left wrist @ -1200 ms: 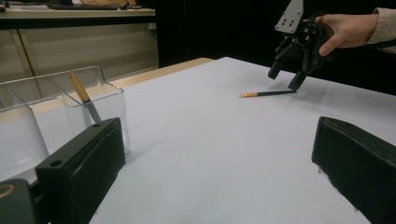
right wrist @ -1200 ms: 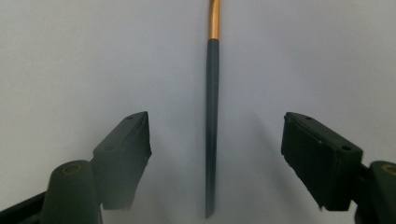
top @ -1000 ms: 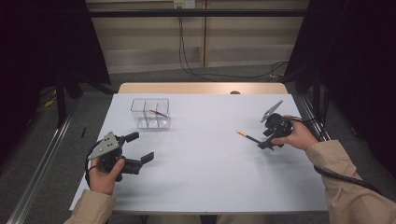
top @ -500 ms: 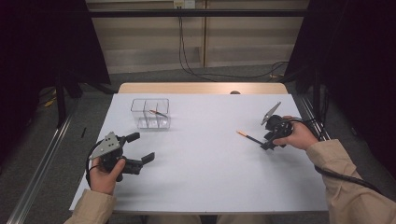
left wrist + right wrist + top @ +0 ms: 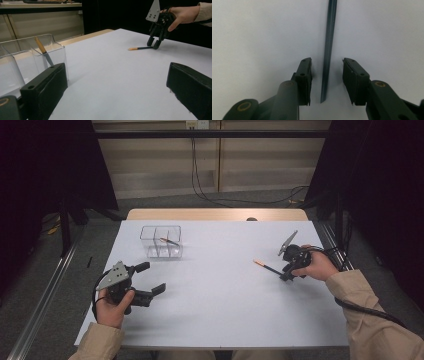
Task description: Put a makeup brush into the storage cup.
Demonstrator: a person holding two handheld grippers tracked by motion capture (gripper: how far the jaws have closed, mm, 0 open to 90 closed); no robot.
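Note:
A dark pencil (image 5: 265,266) with an orange end lies on the white table at the right. My right gripper (image 5: 286,276) points down over its dark end. In the right gripper view the pencil (image 5: 329,45) runs between the two jaws of the right gripper (image 5: 327,62) with a gap on each side. The jaws have just been closing and the pads stand apart from the pencil. My left gripper (image 5: 154,277) rests at the front left, open with nothing between its jaws. The left gripper view shows the right gripper (image 5: 153,45) astride the pencil (image 5: 140,48).
A clear divided container (image 5: 161,241) stands at the back left with a second pencil (image 5: 169,241) leaning inside; the left gripper view shows that container (image 5: 32,57) close by. The table's right edge runs just beyond the right hand (image 5: 320,266).
The right gripper's jaws have drawn closer together around the pencil's end. Both hands and the pencil have kept their places.

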